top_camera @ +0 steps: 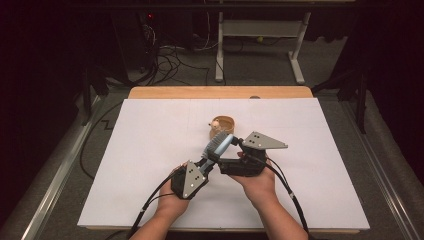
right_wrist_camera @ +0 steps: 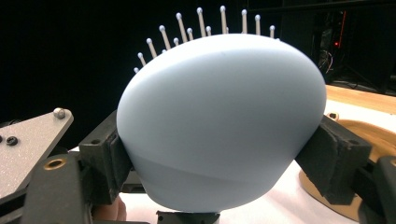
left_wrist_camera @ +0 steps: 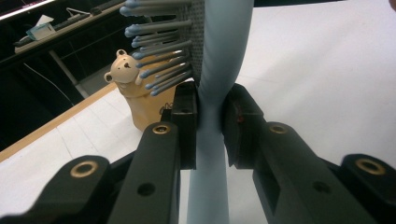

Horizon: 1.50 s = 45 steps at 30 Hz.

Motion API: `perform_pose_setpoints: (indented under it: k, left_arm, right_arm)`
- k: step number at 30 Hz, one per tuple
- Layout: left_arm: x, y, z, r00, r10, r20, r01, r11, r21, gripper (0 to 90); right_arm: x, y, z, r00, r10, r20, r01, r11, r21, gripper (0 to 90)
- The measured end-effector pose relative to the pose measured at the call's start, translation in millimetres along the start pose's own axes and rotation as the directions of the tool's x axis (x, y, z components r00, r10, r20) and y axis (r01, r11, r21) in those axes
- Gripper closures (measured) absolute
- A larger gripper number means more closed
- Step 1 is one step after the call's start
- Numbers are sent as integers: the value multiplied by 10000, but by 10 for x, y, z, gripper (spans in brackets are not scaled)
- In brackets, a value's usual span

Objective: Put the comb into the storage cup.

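A: High view? Above the person's side, facing forward and down, far enough to take in the whole white table (top_camera: 150,150) and the floor past it.

B: Left gripper view sits low behind its jaws, very near the pale blue hairbrush (left_wrist_camera: 212,140) handle, facing the bear-shaped holder (left_wrist_camera: 135,93).

A: Right gripper view is closer, right against the brush head's back.

B: Shared: brush in all three; bear-shaped holder in the high and left gripper views.

Dark room; white table legs (top_camera: 298,55) (cables (top_camera: 170,57) beside) on grey floor (top_camera: 260,70).
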<state>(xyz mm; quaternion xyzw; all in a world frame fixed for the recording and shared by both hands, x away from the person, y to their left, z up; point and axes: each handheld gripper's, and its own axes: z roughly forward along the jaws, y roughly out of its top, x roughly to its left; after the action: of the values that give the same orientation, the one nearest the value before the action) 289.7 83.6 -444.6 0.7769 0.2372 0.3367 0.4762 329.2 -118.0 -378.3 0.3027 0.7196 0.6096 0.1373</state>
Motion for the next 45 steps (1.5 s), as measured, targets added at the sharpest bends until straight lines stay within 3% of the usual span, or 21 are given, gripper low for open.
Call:
perform_pose_setpoints:
  k: [9, 19, 25, 30, 42, 45]
  left_arm:
    - [22, -1, -8, 9999, -72, 77, 71, 10000, 22, 709]
    - [89, -12, -33, 9977, -518, 435, 514, 9986, 116, 504]
    - [202, -24, -79, 9921, -1074, 644, 1079, 9942, -39, 365]
    - [288, -71, -159, 9923, -877, 878, 896, 9958, -180, 326]
    - [473, -240, -273, 9771, -1706, 1271, 1743, 9845, -180, 154]
    - [535, -305, -321, 9765, -1824, 1146, 1861, 9823, -225, 144]
  right_arm:
    - [19, 11, 6, 10000, -30, 31, 30, 10000, 50, 213]
    - [15, 20, 2, 9999, -30, 104, 30, 10000, 15, 213]
    - [12, 44, -9, 9998, -18, 205, 20, 10000, -78, 213]
    - [2, 85, -34, 9995, -51, 311, 58, 9997, -223, 213]
    - [-32, 94, -85, 9989, -94, 460, 107, 9996, -267, 214]
    - [-53, 92, -116, 9986, -103, 517, 119, 9994, -312, 213]
